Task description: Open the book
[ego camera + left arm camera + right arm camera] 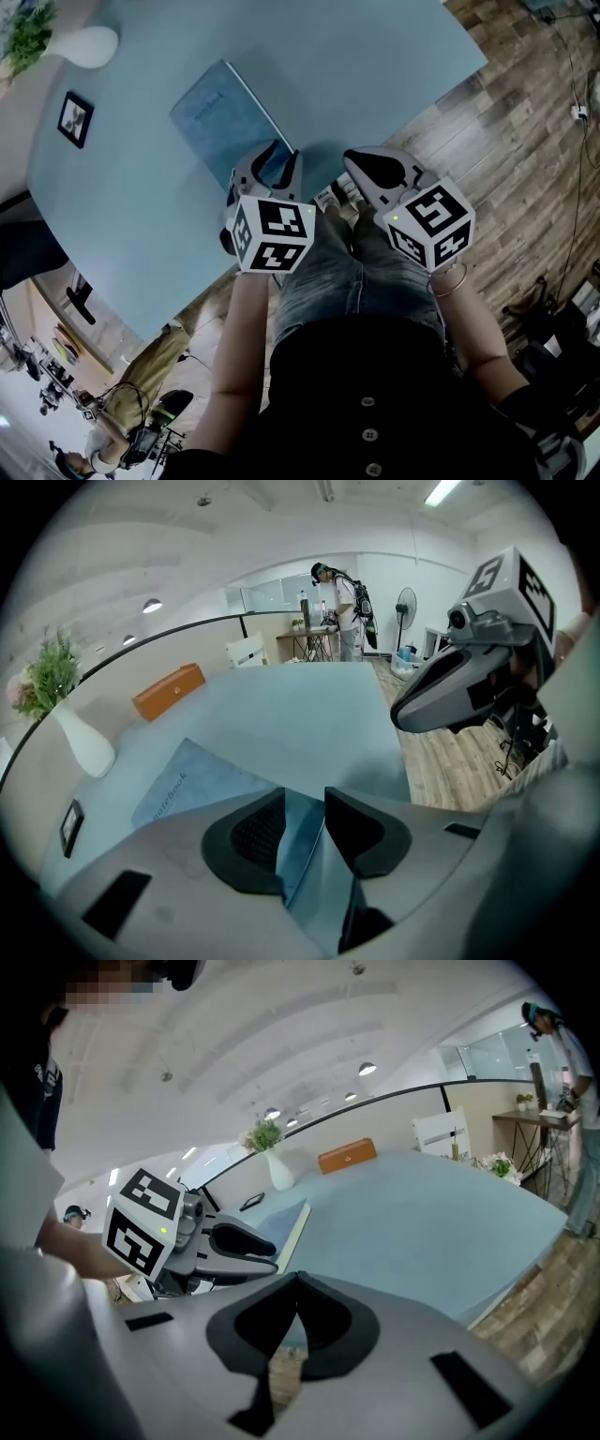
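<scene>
A closed blue book [220, 117] lies on the pale blue table [375, 66], with one corner pointing toward me. My left gripper [274, 161] hangs over that near corner. In the left gripper view the jaws [305, 803] stand apart, and the book's [187, 785] corner shows in the gap below them with neither pad pressing on it. My right gripper [361, 161] is to the right of the book, at the table's near edge, clear of it. Its jaws [298, 1283] meet at the tips with nothing between them. The right gripper view shows the book [281, 1227] beyond the left gripper [234, 1241].
A white vase with a green plant [89, 45] and a small black frame [75, 117] stand on the table's far left. An orange box [169, 690] sits at the table's far side. Wooden floor [525, 141] lies to the right; a person [342, 602] stands far off.
</scene>
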Motion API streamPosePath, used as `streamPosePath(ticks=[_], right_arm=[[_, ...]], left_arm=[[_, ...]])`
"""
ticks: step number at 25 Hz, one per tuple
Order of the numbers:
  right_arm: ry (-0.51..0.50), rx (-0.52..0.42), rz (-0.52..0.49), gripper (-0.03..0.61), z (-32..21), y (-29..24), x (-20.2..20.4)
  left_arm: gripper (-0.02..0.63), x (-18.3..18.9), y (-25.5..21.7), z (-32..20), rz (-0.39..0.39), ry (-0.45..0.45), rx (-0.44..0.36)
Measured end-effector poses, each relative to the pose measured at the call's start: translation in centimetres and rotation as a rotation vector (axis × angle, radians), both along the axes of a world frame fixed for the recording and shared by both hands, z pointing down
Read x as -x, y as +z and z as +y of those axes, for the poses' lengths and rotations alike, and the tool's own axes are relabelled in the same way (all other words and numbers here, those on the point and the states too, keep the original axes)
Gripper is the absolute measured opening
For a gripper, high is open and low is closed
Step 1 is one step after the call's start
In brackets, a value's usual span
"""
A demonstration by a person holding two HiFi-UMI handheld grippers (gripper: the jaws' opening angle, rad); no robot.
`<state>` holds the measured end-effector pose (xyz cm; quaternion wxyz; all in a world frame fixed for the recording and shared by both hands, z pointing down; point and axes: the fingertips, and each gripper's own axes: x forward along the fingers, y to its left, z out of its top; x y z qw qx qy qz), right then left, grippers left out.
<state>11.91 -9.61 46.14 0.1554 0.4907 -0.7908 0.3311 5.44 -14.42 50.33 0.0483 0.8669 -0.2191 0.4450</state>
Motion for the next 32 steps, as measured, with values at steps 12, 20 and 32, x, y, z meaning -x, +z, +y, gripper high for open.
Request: streamPosePath(ticks=[12, 20, 32], right_arm=[[-0.023, 0.005, -0.024, 0.002, -0.5, 0.4, 0.1], [-0.044, 0.009, -0.038, 0.002, -0.5, 0.5, 0.1], [-0.096, -0.001, -0.05, 0.002, -1.0, 0.2, 0.6]], left_arm=[[0.127, -0.4, 1.3, 0.2, -0.027, -0.037, -0.009], [0.127, -0.5, 1.5, 0.0, -0.01, -0.061, -0.012], [0.104, -0.3, 1.2, -0.2, 0.046, -0.124, 0.121]])
